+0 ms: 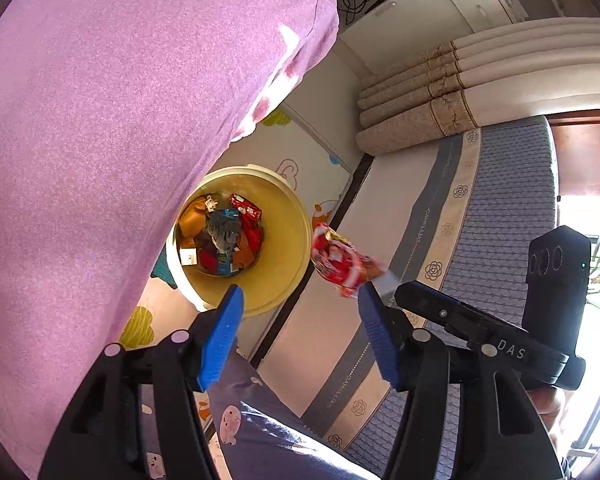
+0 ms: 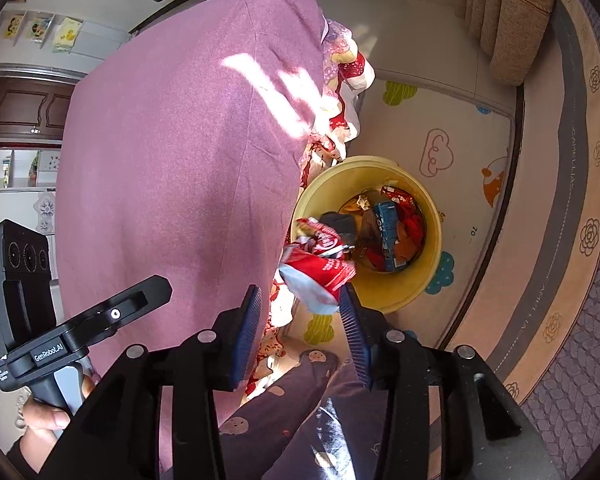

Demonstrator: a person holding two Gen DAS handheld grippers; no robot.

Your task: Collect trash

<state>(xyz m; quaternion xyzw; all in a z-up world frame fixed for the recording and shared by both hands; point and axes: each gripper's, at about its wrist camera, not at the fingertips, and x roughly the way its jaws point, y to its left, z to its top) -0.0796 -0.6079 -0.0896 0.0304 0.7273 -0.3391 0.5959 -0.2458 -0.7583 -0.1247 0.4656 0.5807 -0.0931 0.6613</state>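
A yellow bin (image 1: pixel 284 236) stands on the floor with several wrappers (image 1: pixel 224 240) inside. My left gripper (image 1: pixel 300 290) hangs open above its near rim. A red and gold wrapper (image 1: pixel 340 264) lies against the tip of its right pad only, off the bin's right edge. In the right wrist view, my right gripper (image 2: pixel 300 290) is open over the bin's (image 2: pixel 420 280) left rim. A crumpled red and white wrapper (image 2: pixel 320 268) sits just beyond its fingertips, touching only the right pad. The left pad stands apart from it.
A pink-covered bed (image 1: pixel 100 160) (image 2: pixel 180 160) bulks close on the bin's left. A grey and beige mattress (image 1: pixel 480 220) lies to the right, folded mats (image 1: pixel 440 92) beyond. A person's leg in dark printed trousers (image 2: pixel 300 400) is below the grippers. A cartoon play mat (image 2: pixel 460 152) covers the floor.
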